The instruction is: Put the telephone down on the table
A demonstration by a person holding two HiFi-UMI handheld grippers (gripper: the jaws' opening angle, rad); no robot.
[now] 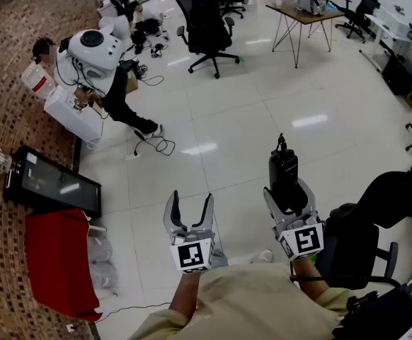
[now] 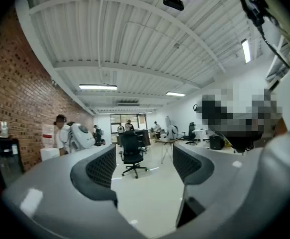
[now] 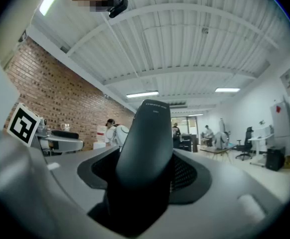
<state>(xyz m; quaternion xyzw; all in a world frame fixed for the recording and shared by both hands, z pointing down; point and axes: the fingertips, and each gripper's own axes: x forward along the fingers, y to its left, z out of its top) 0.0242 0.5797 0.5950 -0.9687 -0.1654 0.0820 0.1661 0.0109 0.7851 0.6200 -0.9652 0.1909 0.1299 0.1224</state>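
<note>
Head view alone gives the layout: both grippers are held out side by side over the near middle of the tiled floor (image 1: 262,119). The left gripper (image 1: 190,200) has its jaws wide, w/ floor showing thru the gap. The right gripper (image 1: 289,190) clamps the black telephone (image 1: 284,172) upright, a thin antenna sticking up past the tips. The right gripper view adds the close-up: the telephone (image 3: 147,148) fills the right gripper (image 3: 144,176), both pads tight on its sides, tiny print near its top unreadable. The left gripper view looks thru the gap of the left gripper (image 2: 145,163) to an office chair (image 2: 131,153) & a brick wall (image 2: 15,93). The floor is open ahead of both grippers. A black chair (image 1: 355,246) sits just right of the right gripper. A black monitor (image 1: 54,183) & red cloth (image 1: 57,261) lie along the floor's left edge, w/ a white robot (image 1: 96,48) further up that edge. The trestle table (image 1: 305,13) stands well apart at the far right corner. The telephone's lower end is hidden in the jaws.
</note>
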